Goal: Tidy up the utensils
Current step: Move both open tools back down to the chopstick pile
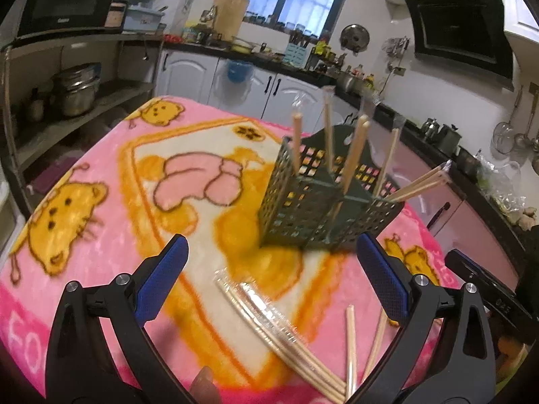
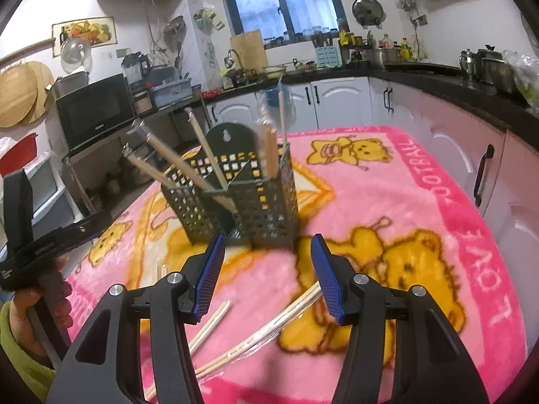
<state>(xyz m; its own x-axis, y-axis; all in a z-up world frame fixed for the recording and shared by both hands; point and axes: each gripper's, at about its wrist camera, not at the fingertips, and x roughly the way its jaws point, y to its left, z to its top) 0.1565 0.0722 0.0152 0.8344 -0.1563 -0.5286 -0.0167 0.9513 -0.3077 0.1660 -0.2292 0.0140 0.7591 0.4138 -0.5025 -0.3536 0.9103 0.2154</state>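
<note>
A dark green perforated utensil holder (image 1: 323,202) stands on the pink cartoon blanket (image 1: 101,175), with several wooden chopsticks (image 1: 355,155) sticking up from its compartments. A plastic-wrapped bundle of chopsticks (image 1: 279,330) and two loose ones (image 1: 352,346) lie on the blanket between my left gripper's fingers. My left gripper (image 1: 269,269) is open and empty, just short of the holder. In the right wrist view the holder (image 2: 242,202) stands ahead of my right gripper (image 2: 267,269), open and empty. Wrapped chopsticks (image 2: 269,326) and loose ones (image 2: 209,326) lie below it.
The left hand-held gripper body (image 2: 37,245) shows at the left of the right wrist view. Kitchen counters with white cabinets (image 2: 337,97) run behind the table, a microwave (image 2: 94,111) and shelves stand at the left. The blanket's edge (image 2: 498,269) falls away at the right.
</note>
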